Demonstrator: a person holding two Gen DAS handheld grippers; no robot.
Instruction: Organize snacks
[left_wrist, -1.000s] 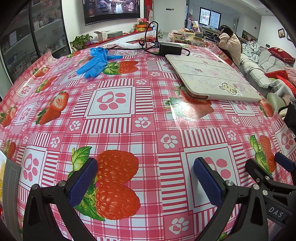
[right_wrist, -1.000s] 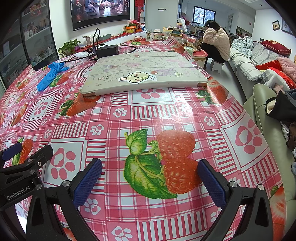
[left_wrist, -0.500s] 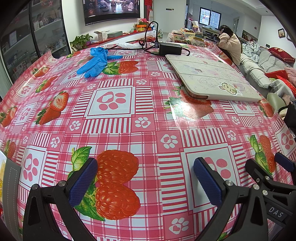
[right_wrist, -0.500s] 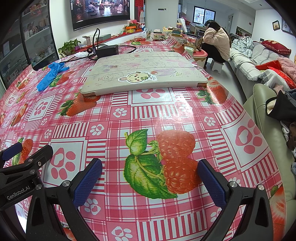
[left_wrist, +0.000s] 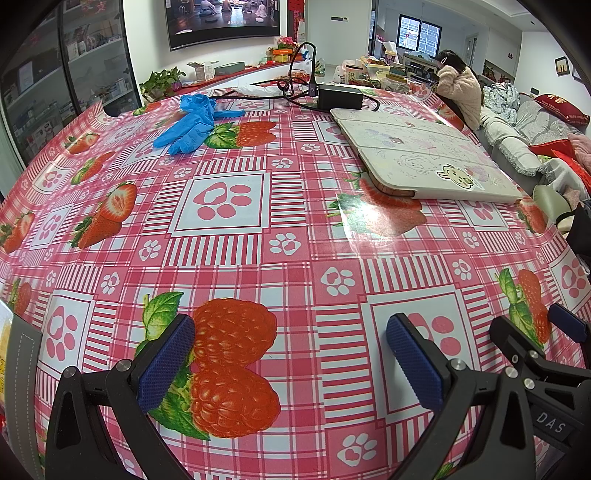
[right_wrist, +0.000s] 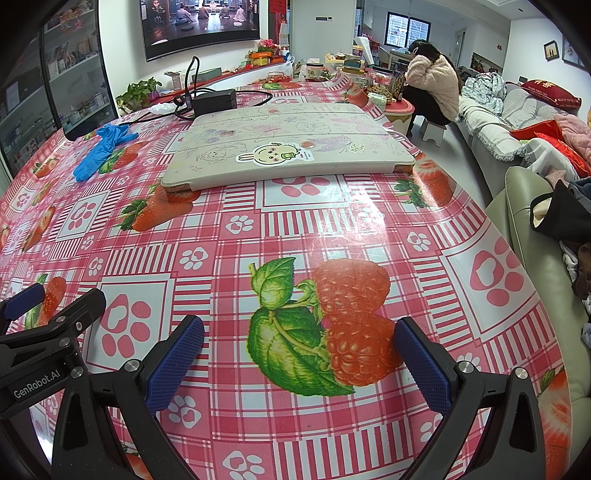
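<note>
Your left gripper (left_wrist: 290, 360) and right gripper (right_wrist: 299, 363) hover side by side, level and low over the strawberry-print tablecloth (left_wrist: 258, 251), both with fingers spread wide and empty, well short of the cream tablet case (right_wrist: 288, 147); no snacks can be made out.

Both wrist cams low, facing fwd — share tablet case (left_wrist: 424, 162) (right_wrist: 291, 147).

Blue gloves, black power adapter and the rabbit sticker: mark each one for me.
blue gloves (left_wrist: 190, 125), left wrist view, on the palm of the pile.
black power adapter (right_wrist: 215, 100), right wrist view, on its front face.
rabbit sticker (right_wrist: 272, 154), right wrist view, on the rabbit's face.
</note>
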